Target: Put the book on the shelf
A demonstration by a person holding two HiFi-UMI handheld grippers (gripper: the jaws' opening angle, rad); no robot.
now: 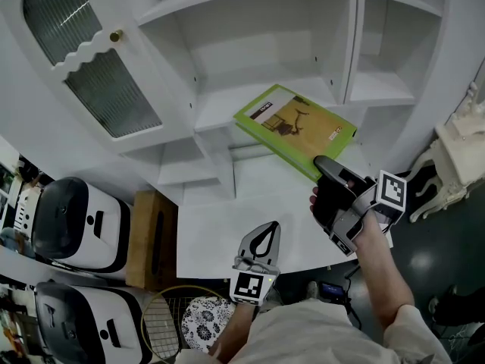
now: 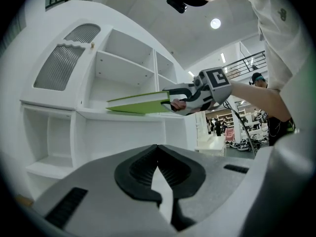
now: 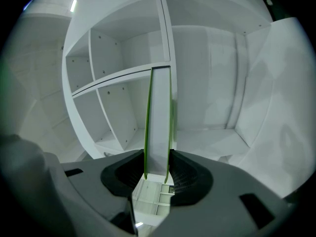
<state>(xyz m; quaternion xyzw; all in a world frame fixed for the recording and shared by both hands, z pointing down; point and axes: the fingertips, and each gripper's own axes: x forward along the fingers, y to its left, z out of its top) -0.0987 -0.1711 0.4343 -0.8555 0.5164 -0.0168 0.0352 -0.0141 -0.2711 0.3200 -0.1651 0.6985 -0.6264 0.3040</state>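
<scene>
White shelf unit (image 1: pixel 250 105) with open compartments fills the background. The right gripper (image 1: pixel 327 169) is clamped on the green book (image 1: pixel 295 127), carrying it roughly flat at the shelf front, not yet set down. The left gripper (image 1: pixel 267 230) is closed and empty over the counter (image 1: pixel 204 233). The next move likely needs the book slid onto a shelf board, then released.

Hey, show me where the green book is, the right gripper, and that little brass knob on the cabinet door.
green book (image 1: pixel 292 127), head view, middle of its front cover.
right gripper (image 1: pixel 324 165), head view, jaw tips clamped on the book's edge.
brass knob (image 1: pixel 116 36), head view, its round head.
</scene>
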